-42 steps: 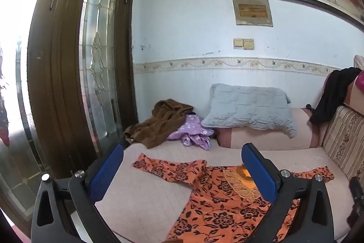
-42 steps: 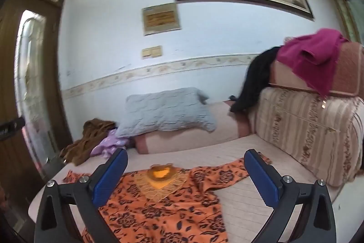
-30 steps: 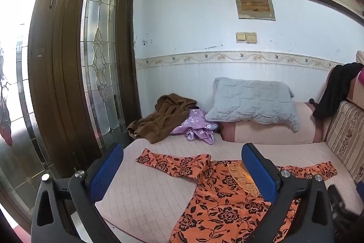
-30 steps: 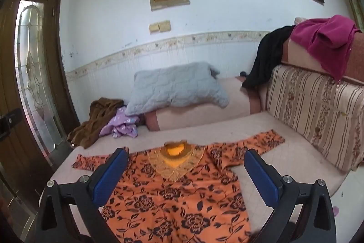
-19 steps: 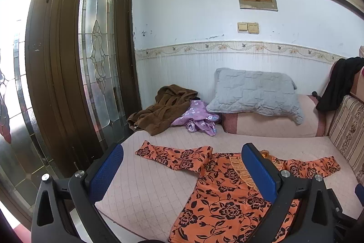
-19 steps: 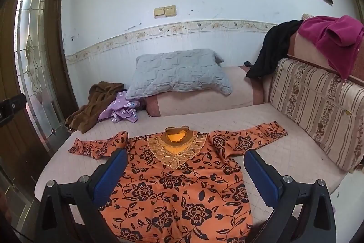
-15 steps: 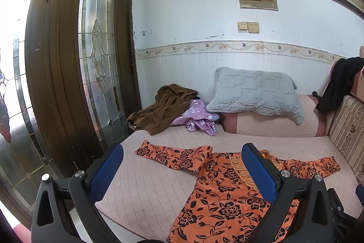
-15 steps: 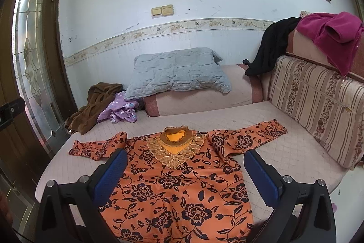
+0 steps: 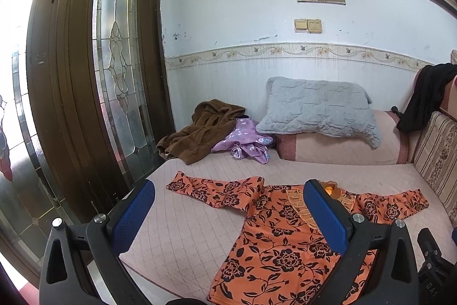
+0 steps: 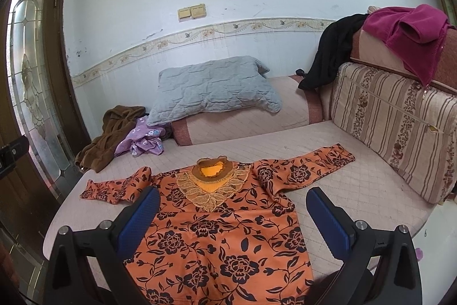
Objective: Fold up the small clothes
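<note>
An orange floral blouse [image 10: 217, 230] lies face up and spread flat on the quilted seat of a pink daybed [image 10: 357, 182], its gold lace neckline [image 10: 211, 185] toward the wall and its hem toward the near edge, which appears to be where the person stands. That layout reads as deliberate: with the body smoothed and both sleeves out to the sides, each sleeve can be taken separately and brought across the chest. The blouse's sleeve on the door side [image 9: 217, 189] lies kinked, with a small fold near its shoulder, while the other sleeve [image 10: 311, 162] runs straight toward the striped back cushion [image 10: 400, 119]. The left gripper [image 9: 228, 216] hovers above the seat with its blue pads wide apart and nothing between them; it looks over the bare quilting and the kinked sleeve, so I judge that sleeve to be its likely target. The right gripper [image 10: 232, 222] is likewise spread wide and empty, held over the blouse's body, not touching the cloth. No fold has been made yet, so the task is at its start for this garment. A grey pillow [image 10: 214, 87], a brown garment [image 9: 200, 133] and a purple flowered cloth [image 9: 245, 142] sit heaped at the wall end, well apart from the blouse, leaving the working area free.
</note>
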`<action>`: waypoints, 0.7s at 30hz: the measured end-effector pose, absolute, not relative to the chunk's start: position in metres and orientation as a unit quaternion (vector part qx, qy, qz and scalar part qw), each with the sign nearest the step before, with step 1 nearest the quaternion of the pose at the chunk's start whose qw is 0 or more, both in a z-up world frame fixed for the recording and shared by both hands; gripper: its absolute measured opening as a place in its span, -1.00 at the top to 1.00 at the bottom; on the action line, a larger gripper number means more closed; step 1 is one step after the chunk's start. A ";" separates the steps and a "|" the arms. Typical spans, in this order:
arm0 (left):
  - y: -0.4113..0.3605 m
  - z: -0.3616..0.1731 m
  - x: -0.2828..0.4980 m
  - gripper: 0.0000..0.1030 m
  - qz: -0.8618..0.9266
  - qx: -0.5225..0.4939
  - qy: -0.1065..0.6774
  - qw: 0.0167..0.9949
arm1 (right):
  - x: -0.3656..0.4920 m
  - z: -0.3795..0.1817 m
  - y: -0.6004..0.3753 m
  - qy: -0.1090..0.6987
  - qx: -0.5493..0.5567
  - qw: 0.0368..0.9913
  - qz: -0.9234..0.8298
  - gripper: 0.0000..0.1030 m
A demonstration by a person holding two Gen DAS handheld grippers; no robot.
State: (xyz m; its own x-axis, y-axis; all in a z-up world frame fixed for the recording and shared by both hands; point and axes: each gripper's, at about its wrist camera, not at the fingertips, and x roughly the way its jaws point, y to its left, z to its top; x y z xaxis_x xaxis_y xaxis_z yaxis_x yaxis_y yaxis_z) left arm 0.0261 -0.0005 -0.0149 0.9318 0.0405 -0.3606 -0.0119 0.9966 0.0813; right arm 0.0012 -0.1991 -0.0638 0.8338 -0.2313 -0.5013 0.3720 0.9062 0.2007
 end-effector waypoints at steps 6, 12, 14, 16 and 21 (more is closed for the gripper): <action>-0.001 -0.019 0.030 -1.00 0.017 0.040 0.187 0.981 | 0.005 -0.068 -0.206 0.244 0.154 0.945 -0.156 -1.00; -0.005 -0.024 0.036 -1.00 0.020 0.043 0.194 0.980 | 0.010 -0.068 -0.208 0.242 0.157 0.945 -0.155 -1.00; -0.007 -0.025 0.037 -1.00 0.019 0.044 0.195 0.980 | 0.012 -0.068 -0.210 0.242 0.160 0.944 -0.154 -1.00; -0.008 -0.025 0.037 -1.00 0.019 0.045 0.195 0.980 | 0.014 -0.067 -0.211 0.241 0.163 0.944 -0.153 -1.00; -0.010 -0.025 0.038 -1.00 0.019 0.046 0.195 0.980 | 0.016 -0.065 -0.212 0.238 0.163 0.945 -0.151 -1.00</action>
State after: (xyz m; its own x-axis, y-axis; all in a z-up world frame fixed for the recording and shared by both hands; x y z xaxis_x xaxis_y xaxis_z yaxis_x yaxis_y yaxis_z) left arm 0.0377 -0.0104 -0.0249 0.9231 0.0546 -0.3806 -0.0190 0.9951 0.0966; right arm 0.0159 -0.2116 -0.0648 0.8408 -0.2073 -0.5000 0.3625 0.9017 0.2357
